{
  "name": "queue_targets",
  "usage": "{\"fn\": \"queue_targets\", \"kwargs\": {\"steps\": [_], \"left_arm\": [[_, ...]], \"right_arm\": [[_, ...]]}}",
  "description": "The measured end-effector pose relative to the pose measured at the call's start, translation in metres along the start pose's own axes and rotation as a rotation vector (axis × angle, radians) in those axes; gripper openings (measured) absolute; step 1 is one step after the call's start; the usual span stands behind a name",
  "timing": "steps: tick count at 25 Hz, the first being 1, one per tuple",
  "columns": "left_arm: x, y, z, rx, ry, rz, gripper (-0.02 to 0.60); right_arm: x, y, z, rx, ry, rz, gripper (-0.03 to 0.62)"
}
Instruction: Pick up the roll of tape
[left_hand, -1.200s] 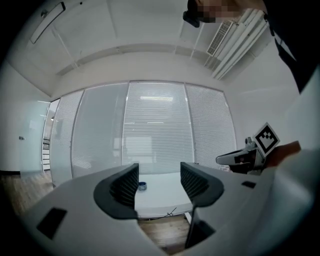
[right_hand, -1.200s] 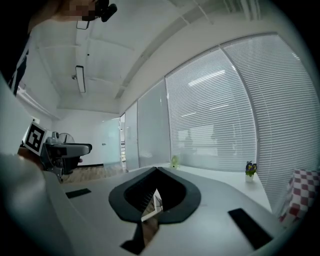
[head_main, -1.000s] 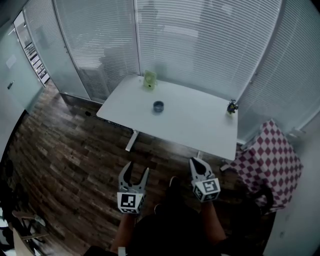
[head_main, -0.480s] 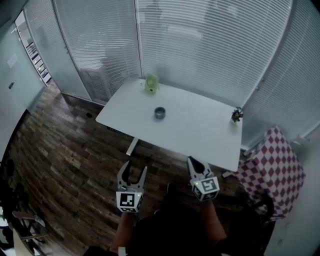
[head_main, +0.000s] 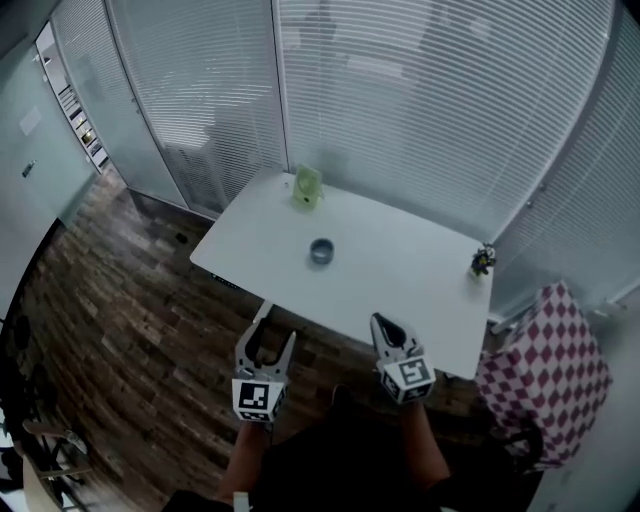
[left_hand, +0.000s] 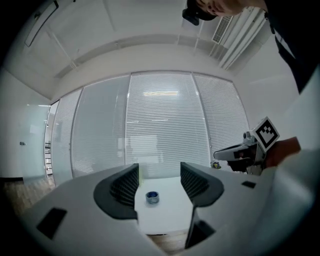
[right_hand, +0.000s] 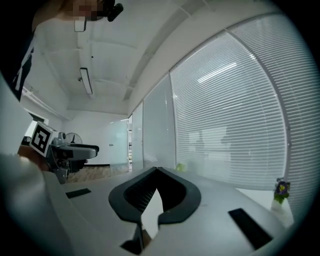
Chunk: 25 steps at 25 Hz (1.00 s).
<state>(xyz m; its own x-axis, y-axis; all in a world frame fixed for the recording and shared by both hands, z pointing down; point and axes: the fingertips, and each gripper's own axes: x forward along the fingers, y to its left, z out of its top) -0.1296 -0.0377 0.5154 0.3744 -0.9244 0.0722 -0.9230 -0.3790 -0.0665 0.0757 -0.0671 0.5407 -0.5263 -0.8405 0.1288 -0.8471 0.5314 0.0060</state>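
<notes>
A small blue roll of tape (head_main: 321, 251) lies near the middle of the white table (head_main: 400, 290); it also shows between the left jaws as the tape (left_hand: 152, 197), far off. My left gripper (head_main: 268, 344) hangs open over the floor, short of the table's near edge. My right gripper (head_main: 388, 329) is shut with nothing in it, held at the table's near edge. In the right gripper view the right gripper (right_hand: 157, 170) has its tips touching. The left gripper (left_hand: 159, 176) has a wide gap.
A light green object (head_main: 306, 187) stands at the table's far edge. A small potted plant (head_main: 484, 260) sits at the far right corner. A red-and-white checked cloth (head_main: 545, 375) lies right of the table. Blinds cover the glass walls behind; dark wood floor (head_main: 120, 300) spreads to the left.
The table and tape have shifted lower and closer in the head view. Both grippers have crept forward toward the table's near edge, states unchanged.
</notes>
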Motion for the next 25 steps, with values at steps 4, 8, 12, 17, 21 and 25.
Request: {"fn": "queue_targets", "kwargs": {"steps": [4, 8, 12, 17, 21, 25], "left_arm": [[0.03, 0.005, 0.012, 0.007, -0.002, 0.007, 0.242], [0.061, 0.006, -0.002, 0.041, 0.038, 0.015, 0.242], [0.082, 0.005, -0.014, 0.084, 0.05, 0.029, 0.242], [0.104, 0.009, -0.023, 0.099, 0.073, 0.048, 0.242], [0.119, 0.014, -0.023, 0.079, 0.07, 0.071, 0.242], [0.135, 0.024, -0.031, 0.075, 0.079, 0.072, 0.241]], "right_arm": [[0.02, -0.007, 0.014, -0.028, -0.023, 0.059, 0.008], [0.043, -0.028, 0.007, -0.025, 0.021, 0.09, 0.008], [0.053, -0.04, 0.004, -0.014, 0.023, 0.122, 0.008], [0.068, -0.048, -0.004, 0.003, 0.027, 0.145, 0.008], [0.081, -0.054, -0.003, 0.014, 0.044, 0.165, 0.008], [0.098, -0.063, 0.004, -0.007, 0.008, 0.155, 0.008]]}}
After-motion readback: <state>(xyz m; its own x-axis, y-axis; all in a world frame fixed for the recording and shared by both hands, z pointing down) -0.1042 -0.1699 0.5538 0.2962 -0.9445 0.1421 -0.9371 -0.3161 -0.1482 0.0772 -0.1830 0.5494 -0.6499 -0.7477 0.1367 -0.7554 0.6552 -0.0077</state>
